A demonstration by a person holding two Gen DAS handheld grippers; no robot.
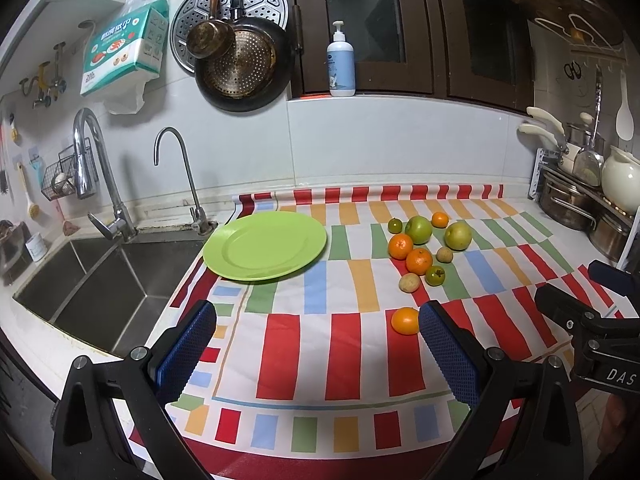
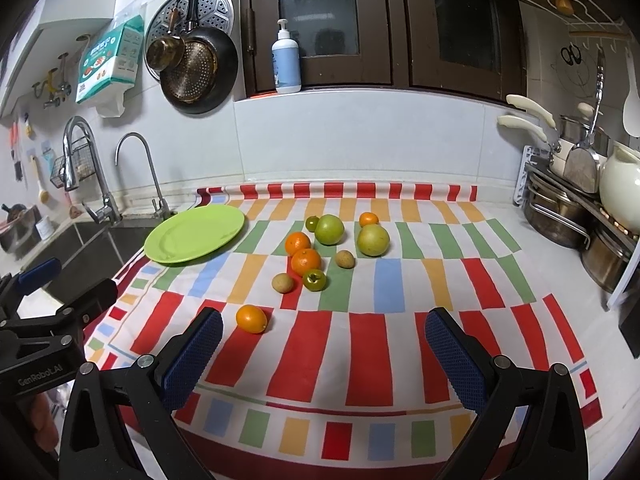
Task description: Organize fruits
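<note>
A green plate (image 1: 265, 245) (image 2: 195, 234) lies bare on the striped cloth beside the sink. Right of it sits a loose cluster of fruit: two large green ones (image 1: 418, 229) (image 2: 373, 240), several oranges (image 1: 419, 261) (image 2: 306, 261), small green ones (image 2: 314, 280) and brownish ones (image 1: 409, 282). One orange (image 1: 405, 320) (image 2: 251, 319) lies apart, nearer the front. My left gripper (image 1: 316, 330) hovers open above the cloth, its right finger next to that orange. My right gripper (image 2: 324, 334) is open too, the lone orange just beyond its left finger. Neither holds anything.
A steel sink (image 1: 100, 280) with two taps (image 1: 92, 176) lies left of the plate. Pots and a white kettle on a rack (image 2: 580, 216) crowd the right end. A pump bottle (image 1: 341, 62) stands on the window sill; pans hang on the wall.
</note>
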